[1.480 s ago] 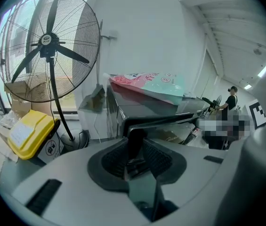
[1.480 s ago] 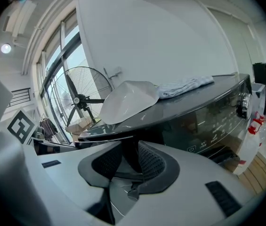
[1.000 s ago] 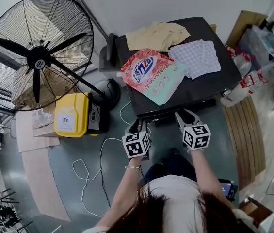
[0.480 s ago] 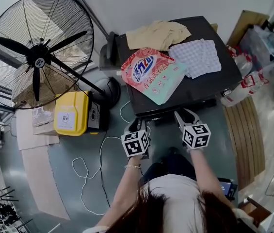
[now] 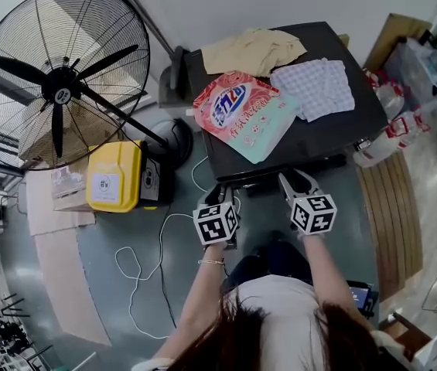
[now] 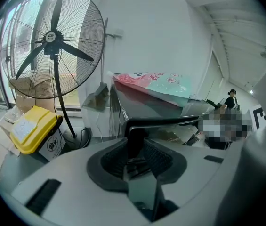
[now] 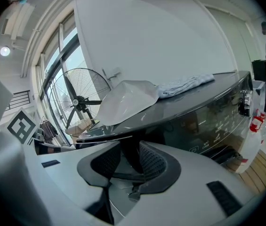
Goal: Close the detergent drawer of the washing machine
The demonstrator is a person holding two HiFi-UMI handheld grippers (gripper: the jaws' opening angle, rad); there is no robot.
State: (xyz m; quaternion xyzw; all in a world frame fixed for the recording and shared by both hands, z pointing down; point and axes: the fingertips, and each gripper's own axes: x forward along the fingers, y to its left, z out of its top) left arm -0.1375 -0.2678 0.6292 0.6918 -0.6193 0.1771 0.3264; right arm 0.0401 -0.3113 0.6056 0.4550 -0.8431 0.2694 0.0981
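Note:
The dark washing machine (image 5: 342, 134) stands in front of me, and its detergent drawer front (image 5: 261, 184) juts out a little from the top front edge. My left gripper (image 5: 220, 195) is at the drawer's left end. In the left gripper view (image 6: 135, 147) the dark drawer front (image 6: 135, 133) shows between the pads, and no squeeze is visible. My right gripper (image 5: 295, 180) is at the drawer's right end. In the right gripper view (image 7: 130, 157) its jaws are opening, with the dark drawer edge (image 7: 128, 147) between them.
A pink detergent bag (image 5: 245, 118), a beige cloth (image 5: 253, 52) and a checked cloth (image 5: 315, 91) lie on the machine's top. A big floor fan (image 5: 59, 91), a yellow box (image 5: 114, 180) and a white cable (image 5: 148, 261) are at the left. Bottles (image 5: 392, 130) stand at the right.

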